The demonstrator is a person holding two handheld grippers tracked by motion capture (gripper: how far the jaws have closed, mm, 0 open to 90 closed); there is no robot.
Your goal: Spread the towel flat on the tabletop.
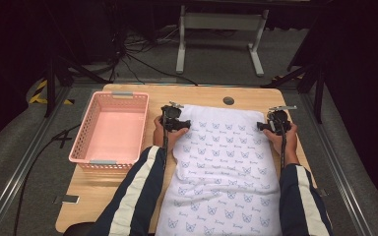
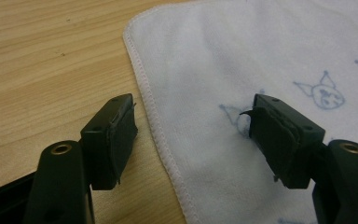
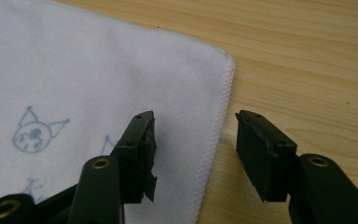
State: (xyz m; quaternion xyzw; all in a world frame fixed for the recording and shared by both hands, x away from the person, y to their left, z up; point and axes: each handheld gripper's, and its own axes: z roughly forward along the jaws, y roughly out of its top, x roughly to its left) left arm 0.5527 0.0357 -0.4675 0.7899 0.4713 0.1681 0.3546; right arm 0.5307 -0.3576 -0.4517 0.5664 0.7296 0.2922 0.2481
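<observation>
Light wooden surface [image 1: 93, 196] carries white terry towel with blue cat-face print [image 1: 224, 167], spread flat at centre, near end hanging toward us. We judge towel soft, light, limp; best taken at stitched far corners. Left hand-held gripper [image 2: 193, 135] jaws apart, straddling left hem. Right hand-held gripper [image 3: 196, 156] jaws apart over right hem. Pink perforated plastic basket [image 1: 110, 129] sits empty just left of towel; nothing blocks corners.
</observation>
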